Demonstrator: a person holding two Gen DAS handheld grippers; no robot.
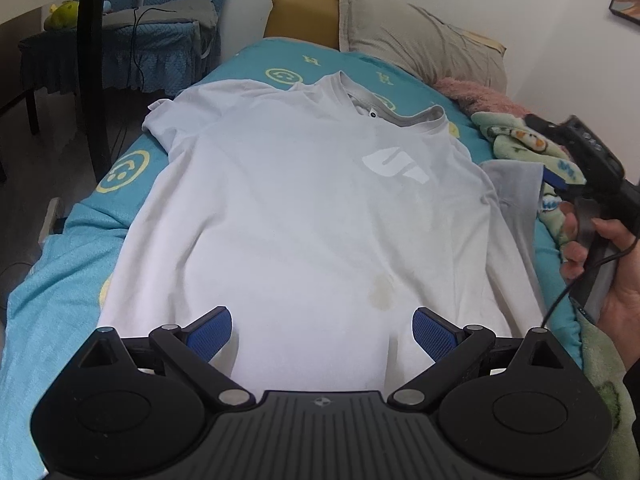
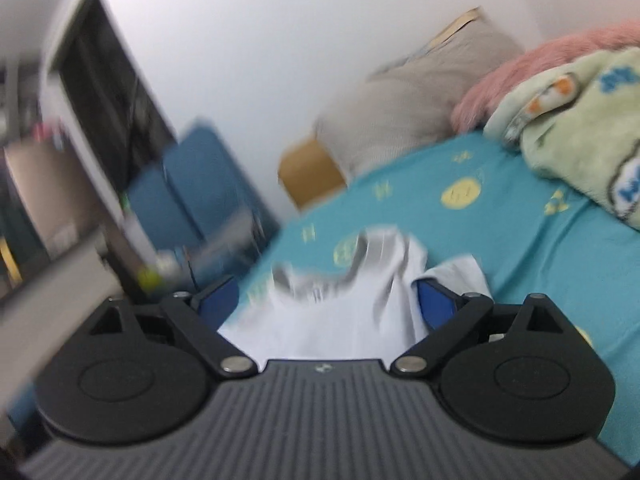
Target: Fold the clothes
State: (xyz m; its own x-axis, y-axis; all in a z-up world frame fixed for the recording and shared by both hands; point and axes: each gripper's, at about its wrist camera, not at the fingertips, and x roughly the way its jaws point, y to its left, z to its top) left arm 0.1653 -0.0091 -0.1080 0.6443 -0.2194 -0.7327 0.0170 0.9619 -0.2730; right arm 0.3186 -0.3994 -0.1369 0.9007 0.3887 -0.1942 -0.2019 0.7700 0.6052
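Note:
A white T-shirt [image 1: 304,208] with a pale chest logo lies flat, face up, on the bed, its collar toward the pillow. My left gripper [image 1: 322,330] hovers over the shirt's near hem, open wide, with the cloth below its blue pads and nothing pinched. A hand holds my right gripper [image 1: 560,176] at the shirt's right side, beside the spread right sleeve [image 1: 516,188]. The right wrist view is blurred; there my right gripper [image 2: 326,300] is open, with the T-shirt [image 2: 332,312] under and between its fingers and a fold next to the right pad.
The bed has a teal sheet [image 1: 132,168] with yellow smiley faces. A beige pillow [image 1: 416,44], a pink fluffy throw [image 1: 476,92] and a green printed blanket [image 1: 520,140] lie at the head and right side. A blue-covered chair [image 1: 156,40] and dark table legs stand left.

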